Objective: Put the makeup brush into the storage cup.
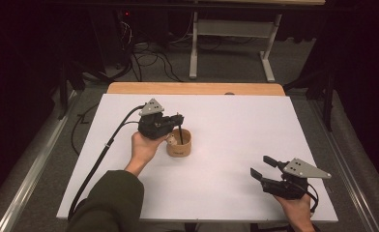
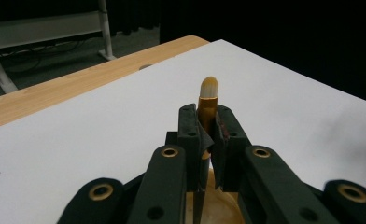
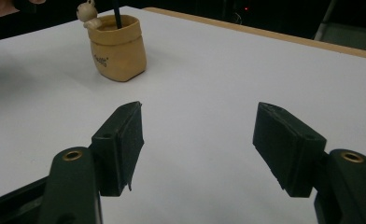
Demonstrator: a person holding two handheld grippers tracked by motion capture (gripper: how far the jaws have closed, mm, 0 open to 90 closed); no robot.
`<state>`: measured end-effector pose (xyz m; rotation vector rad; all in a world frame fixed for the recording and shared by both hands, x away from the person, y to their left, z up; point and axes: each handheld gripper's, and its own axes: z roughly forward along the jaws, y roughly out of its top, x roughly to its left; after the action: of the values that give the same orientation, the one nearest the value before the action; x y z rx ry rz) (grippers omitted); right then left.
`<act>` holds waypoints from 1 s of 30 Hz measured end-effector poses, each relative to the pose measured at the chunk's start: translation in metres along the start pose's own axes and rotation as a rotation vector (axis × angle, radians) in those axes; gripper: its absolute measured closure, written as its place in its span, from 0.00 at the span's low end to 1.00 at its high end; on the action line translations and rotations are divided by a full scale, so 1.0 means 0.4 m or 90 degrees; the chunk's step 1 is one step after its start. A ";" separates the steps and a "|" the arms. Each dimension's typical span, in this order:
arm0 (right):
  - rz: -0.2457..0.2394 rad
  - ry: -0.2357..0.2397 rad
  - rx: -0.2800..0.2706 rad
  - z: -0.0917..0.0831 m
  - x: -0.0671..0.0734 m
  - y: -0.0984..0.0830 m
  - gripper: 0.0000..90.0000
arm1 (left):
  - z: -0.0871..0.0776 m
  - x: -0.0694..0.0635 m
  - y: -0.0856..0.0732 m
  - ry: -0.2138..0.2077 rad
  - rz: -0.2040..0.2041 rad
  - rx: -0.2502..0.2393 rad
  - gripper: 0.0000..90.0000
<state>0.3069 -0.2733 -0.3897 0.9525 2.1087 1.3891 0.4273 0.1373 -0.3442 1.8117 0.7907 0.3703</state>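
The left claw (image 1: 174, 126) is clamped on a brush (image 2: 208, 100), holding it upright over a tan cup (image 1: 179, 143) near the middle of the white tabletop (image 1: 236, 130); the brush's dark handle dips into the cup. A small figure (image 3: 87, 11) sits on the cup's rim. The right claw (image 1: 262, 167) hovers well apart at the near right, its jaws wide and empty.

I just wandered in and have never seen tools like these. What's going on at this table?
A person is working with a hand-held gripper in each hand. The left gripper is clamped on a thin brush, bristle tip up, whose dark handle stands in a small tan cup with a little figure on its rim. The right gripper rests near the front right of the white table, jaws open and holding nothing.
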 end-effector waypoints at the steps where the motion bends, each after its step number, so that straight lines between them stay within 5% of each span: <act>1: 0.002 0.000 0.000 0.000 0.000 0.000 0.39 | 0.001 0.000 -0.001 0.000 0.000 0.001 0.92; 22: 0.002 0.004 0.003 0.002 0.000 0.000 0.39 | 0.015 0.003 -0.010 -0.004 -0.002 0.020 0.91; 30: 0.001 0.004 0.001 0.002 0.000 0.000 0.39 | 0.023 0.002 -0.015 0.008 -0.009 0.033 0.66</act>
<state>0.3074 -0.2729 -0.3901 0.9521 2.1140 1.3934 0.4314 0.1325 -0.3535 1.8523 0.8279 0.3553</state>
